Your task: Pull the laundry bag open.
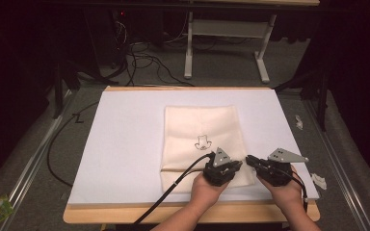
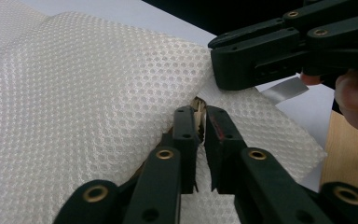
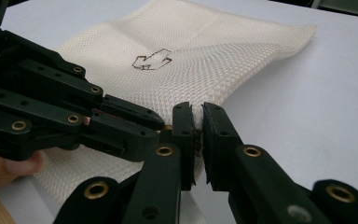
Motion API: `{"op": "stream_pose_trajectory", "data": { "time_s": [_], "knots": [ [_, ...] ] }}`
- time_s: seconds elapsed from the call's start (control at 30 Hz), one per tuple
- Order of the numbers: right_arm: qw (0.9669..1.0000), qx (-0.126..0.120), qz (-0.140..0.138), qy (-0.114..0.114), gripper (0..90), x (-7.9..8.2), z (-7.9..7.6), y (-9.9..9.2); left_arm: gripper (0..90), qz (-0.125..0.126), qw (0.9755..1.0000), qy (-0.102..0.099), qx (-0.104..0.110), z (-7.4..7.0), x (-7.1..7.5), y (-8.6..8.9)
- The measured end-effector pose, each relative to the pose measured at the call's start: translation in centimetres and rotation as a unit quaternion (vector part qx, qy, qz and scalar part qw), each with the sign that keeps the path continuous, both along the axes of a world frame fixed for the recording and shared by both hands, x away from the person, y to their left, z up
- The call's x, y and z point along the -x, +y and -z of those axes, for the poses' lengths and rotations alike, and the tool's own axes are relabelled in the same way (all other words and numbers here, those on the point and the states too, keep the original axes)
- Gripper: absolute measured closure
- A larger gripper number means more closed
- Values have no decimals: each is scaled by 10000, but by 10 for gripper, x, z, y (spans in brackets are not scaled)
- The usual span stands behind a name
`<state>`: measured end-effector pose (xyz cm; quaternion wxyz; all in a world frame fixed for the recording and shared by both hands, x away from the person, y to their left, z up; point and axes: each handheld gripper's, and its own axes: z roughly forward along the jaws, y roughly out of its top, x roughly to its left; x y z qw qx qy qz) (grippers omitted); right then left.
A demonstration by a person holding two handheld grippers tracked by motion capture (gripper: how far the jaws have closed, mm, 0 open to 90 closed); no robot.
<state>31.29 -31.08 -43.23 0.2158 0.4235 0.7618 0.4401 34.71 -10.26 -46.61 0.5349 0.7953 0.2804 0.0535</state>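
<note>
Right, the mesh bag lies flat near the middle of the white surface, arrow mark up, near edge toward me. Both tongs are at its near right corner.

Left tongs are clamped on a pinch of the mesh at that edge; a sliver of fabric shows between the pads. Right tongs are clamped on the mesh edge just beside them, almost touching the left pair.

Risks as I judge them:
- Left grip is thin. It may hold one layer or both; I can't tell. If both, pulling apart won't open the bag.
- The two grips sit very close. Any pull sideways loads a short strip of mesh, so it could slip out of a pad or snag on the pad edges.
- The tongs could knock each other when I separate them.
- Nothing holds the bag down, so a lift drags all of it across the surface.

Views:
- High view gives the bag's whole layout, the fold line across its near part and the wooden edge, but the tongs hide the pinch.
- Left gripper view shows the fabric in the pads and the weave up close.
- Right gripper view shows the arrow and the bag's far edge lifting slightly.
</note>
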Motion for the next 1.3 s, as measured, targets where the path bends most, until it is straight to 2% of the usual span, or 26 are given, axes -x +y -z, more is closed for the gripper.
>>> {"op": "stream_pose_trajectory", "data": {
  "time_s": [0.1, 0.23, 0.3, 0.63, 0.83, 1.3],
  "knots": [
    [10000, 16, 1, 3, 853, 0, 0, 1, 793, -28, 10000, -35, -74, 1, 1, -2],
    [10000, 24, 14, 5, 853, 0, 0, 1, 846, -36, 10000, -24, -86, 1, 1, -2],
    [10000, 7, 11, -14, 853, 0, -1, 0, 866, 14, 9999, -98, -116, 1, 2, -2],
    [10000, 64, 64, 32, 854, 0, 0, 0, 872, 75, 9995, -142, -257, 0, 2, 1],
    [9999, 63, 147, 13, 854, 0, 0, -2, 872, 95, 9991, -155, -372, -1, 2, 8],
    [9998, 86, 193, 40, 853, 1, 1, -3, 872, 116, 9978, -8, -658, 3, 1, 39]
  ]
}}
